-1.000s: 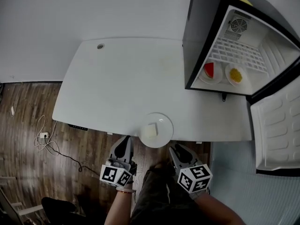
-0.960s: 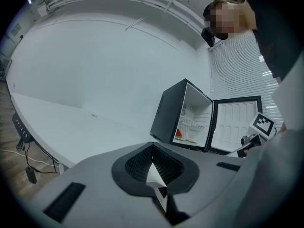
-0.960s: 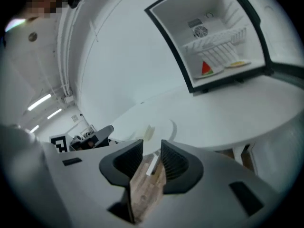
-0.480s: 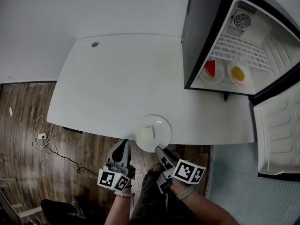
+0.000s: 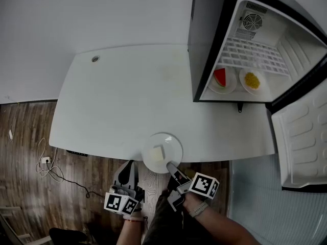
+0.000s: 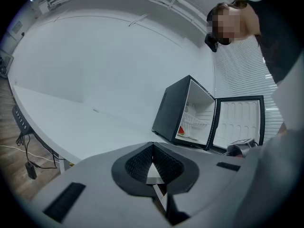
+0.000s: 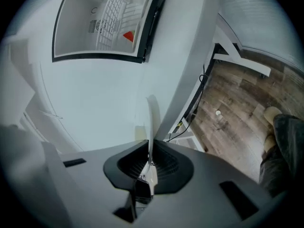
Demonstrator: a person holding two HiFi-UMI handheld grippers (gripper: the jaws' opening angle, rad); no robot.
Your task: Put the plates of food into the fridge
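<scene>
A white plate with a pale cube of food sits at the front edge of the white table. My right gripper reaches its near rim from below. In the right gripper view the plate's rim runs edge-on between the jaws of the right gripper, which are closing and pinch it. My left gripper hangs below the table edge left of the plate, shut and empty; in its own view the left gripper has its tips together. The open fridge holds a watermelon plate and a plate of yellow food.
The fridge stands on the table's right end, its door swung open towards me at the right. A wire shelf spans the fridge above the two plates. Cables lie on the wooden floor at the left.
My right gripper has risen from beneath the table edge to the plate's near rim, and its jaws have come round the rim. The left gripper has stayed low, left of the plate.
</scene>
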